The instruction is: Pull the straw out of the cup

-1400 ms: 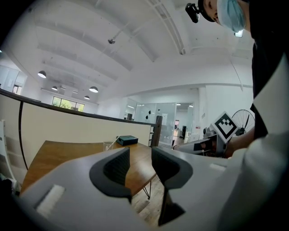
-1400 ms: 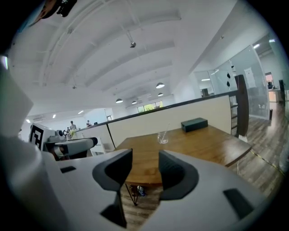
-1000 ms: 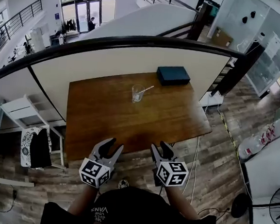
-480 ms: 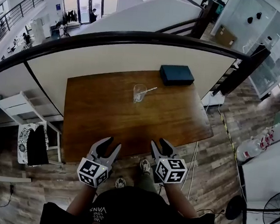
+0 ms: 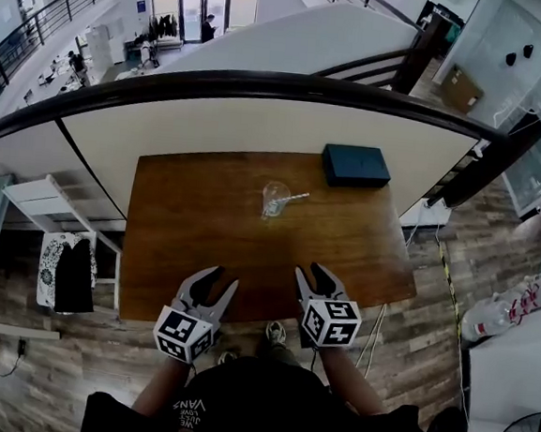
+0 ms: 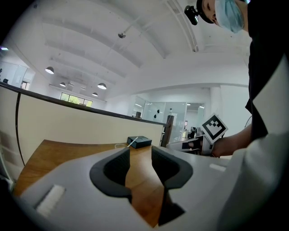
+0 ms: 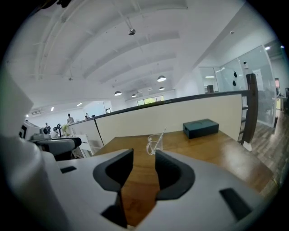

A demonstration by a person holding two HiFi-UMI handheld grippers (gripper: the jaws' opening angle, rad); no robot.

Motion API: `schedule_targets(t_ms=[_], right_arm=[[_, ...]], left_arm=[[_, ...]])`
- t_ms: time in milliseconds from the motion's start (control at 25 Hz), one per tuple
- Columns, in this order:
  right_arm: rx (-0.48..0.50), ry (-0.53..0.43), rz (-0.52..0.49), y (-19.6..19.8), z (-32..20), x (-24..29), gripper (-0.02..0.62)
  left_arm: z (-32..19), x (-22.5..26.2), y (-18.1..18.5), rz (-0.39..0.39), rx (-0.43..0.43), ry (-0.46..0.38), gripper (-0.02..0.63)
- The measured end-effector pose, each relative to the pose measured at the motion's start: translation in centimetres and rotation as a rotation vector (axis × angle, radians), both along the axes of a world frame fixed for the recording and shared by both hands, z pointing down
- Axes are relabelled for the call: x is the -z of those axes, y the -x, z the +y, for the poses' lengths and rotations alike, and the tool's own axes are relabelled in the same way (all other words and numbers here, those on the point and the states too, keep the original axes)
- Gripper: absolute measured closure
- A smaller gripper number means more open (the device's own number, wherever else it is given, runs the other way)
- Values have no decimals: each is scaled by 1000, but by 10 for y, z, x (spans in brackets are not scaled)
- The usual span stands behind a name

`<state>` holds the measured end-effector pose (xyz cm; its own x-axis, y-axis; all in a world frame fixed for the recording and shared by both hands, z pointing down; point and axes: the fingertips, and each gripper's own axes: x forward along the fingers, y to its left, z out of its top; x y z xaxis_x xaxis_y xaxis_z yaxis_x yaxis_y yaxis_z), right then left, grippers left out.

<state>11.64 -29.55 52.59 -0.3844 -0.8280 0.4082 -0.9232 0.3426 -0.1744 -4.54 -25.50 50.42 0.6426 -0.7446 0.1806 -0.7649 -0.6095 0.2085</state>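
Cup (image 5: 275,199) stands upright on the table (image 5: 184,231). The straw (image 5: 293,197) is in it, leaning over the rim toward the box (image 5: 356,165), which sits beyond the cup and to its right. Left gripper (image 5: 216,281) and right gripper (image 5: 311,273) are both on the cup's near side at the table edge, well apart from it. Both jaw pairs are partly open with nothing between them. In the right gripper view the cup is almost straight ahead, past the jaw gap.
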Motion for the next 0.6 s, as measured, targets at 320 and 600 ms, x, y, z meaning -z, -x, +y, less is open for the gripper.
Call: schedule_targets(t_ms=[320,600], right_arm=[[62,12,15,-9,-58,-11,445],[106,30,14,-11,-95,-31,467]], left_arm=[[-29,-15,-10,-38,85,25,469],[-44,-25,-14,-70,144,31,469]])
